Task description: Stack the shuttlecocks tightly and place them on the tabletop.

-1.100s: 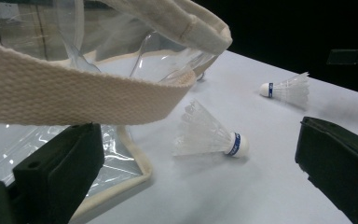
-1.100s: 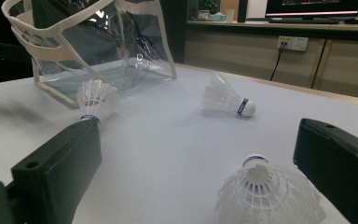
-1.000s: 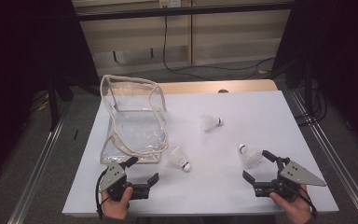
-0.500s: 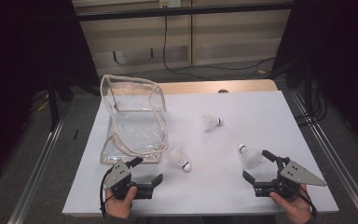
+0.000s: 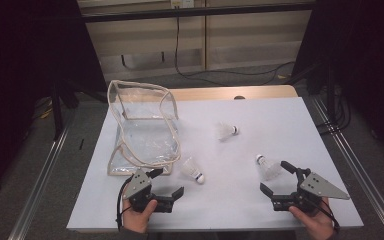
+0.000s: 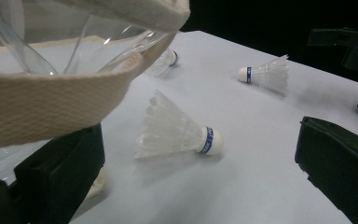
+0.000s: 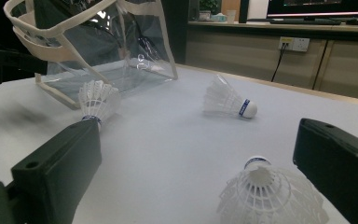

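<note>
Three white shuttlecocks lie on the white table. Both grippers are open and hold nothing. My left gripper sits at the front left; the nearest shuttlecock lies just ahead of its spread jaws, cork pointing right. My right gripper is at the front right, and a second shuttlecock lies between its jaws, close to the right one. The third shuttlecock rests mid-table. A clear bag with beige trim stands open on the left.
The bag's trim hangs over the left jaw in the left gripper view. The table's front edge runs right behind both hands. Metal rails flank the table. A wooden strip and a wall with cables lie beyond the far edge.
My left gripper has edged a little to the right, toward the nearest shuttlecock. The right gripper and the shuttlecocks have stayed where they were.
</note>
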A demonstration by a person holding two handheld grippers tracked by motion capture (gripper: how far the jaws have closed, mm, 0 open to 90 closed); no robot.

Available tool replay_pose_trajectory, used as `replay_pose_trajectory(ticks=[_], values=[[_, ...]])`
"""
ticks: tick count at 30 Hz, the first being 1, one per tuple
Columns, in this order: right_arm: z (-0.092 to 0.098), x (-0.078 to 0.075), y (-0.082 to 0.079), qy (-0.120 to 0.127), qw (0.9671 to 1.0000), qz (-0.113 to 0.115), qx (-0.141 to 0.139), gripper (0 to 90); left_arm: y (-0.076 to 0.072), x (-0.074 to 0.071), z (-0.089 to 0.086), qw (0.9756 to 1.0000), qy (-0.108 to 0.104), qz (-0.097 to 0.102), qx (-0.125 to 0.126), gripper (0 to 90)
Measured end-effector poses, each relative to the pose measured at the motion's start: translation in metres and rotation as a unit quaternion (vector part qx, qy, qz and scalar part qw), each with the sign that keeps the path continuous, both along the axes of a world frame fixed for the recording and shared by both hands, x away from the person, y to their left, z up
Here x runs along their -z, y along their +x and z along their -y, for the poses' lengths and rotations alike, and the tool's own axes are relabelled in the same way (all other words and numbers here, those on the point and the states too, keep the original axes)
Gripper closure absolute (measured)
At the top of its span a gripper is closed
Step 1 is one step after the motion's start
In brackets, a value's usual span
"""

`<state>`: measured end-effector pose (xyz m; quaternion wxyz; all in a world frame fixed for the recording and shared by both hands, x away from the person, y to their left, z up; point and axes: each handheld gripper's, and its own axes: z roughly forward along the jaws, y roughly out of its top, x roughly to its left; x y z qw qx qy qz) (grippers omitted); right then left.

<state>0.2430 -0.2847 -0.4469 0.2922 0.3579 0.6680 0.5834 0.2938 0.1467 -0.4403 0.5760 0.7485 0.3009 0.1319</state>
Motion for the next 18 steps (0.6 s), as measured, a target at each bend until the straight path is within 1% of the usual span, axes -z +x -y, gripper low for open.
replay_pose_trajectory(ticks=[1,2,3,4,5,8,9,13,14,16,18], values=[[0.0,0.0,0.0,0.001,1.0,-0.002,0.001,0.5,0.001,0.001,0.003,1.0,-0.003,-0.007,0.0,1.7],[0.0,0.0,0.0,0.001,1.0,-0.002,0.001,0.5,0.001,0.001,0.003,1.0,-0.003,-0.007,0.0,1.7],[0.001,0.0,0.0,0.0,1.0,-0.002,0.002,0.5,0.002,0.001,0.005,0.9999,-0.005,-0.011,0.004,1.7],[0.001,0.0,0.0,0.0,1.0,-0.001,0.001,0.6,0.002,0.0,0.007,0.9999,0.001,-0.012,0.006,2.0],[0.001,-0.001,-0.001,0.0,1.0,0.001,0.0,0.6,0.002,0.0,0.01,0.9998,0.012,-0.009,0.009,1.7],[0.001,-0.001,-0.001,0.0,1.0,0.001,0.0,0.6,0.003,0.0,0.013,0.9998,0.01,-0.011,0.014,1.8],[0.0,-0.001,-0.001,-0.001,1.0,-0.001,0.0,0.6,0.003,-0.001,0.015,0.9997,0.01,-0.012,0.017,1.7],[0.001,0.0,-0.001,-0.001,1.0,-0.003,-0.001,0.6,0.004,-0.002,0.018,0.9998,0.01,-0.009,0.013,1.4],[0.001,0.0,-0.001,0.0,1.0,-0.002,-0.001,0.6,0.004,-0.002,0.019,0.9998,0.012,-0.01,0.012,1.4],[0.001,-0.001,-0.001,-0.002,1.0,-0.001,-0.001,0.6,0.004,-0.002,0.021,0.9998,0.011,-0.012,0.01,1.4],[0.0,0.0,-0.001,-0.001,1.0,-0.003,0.0,0.6,0.004,-0.002,0.023,0.9998,0.015,-0.009,0.011,1.4]])
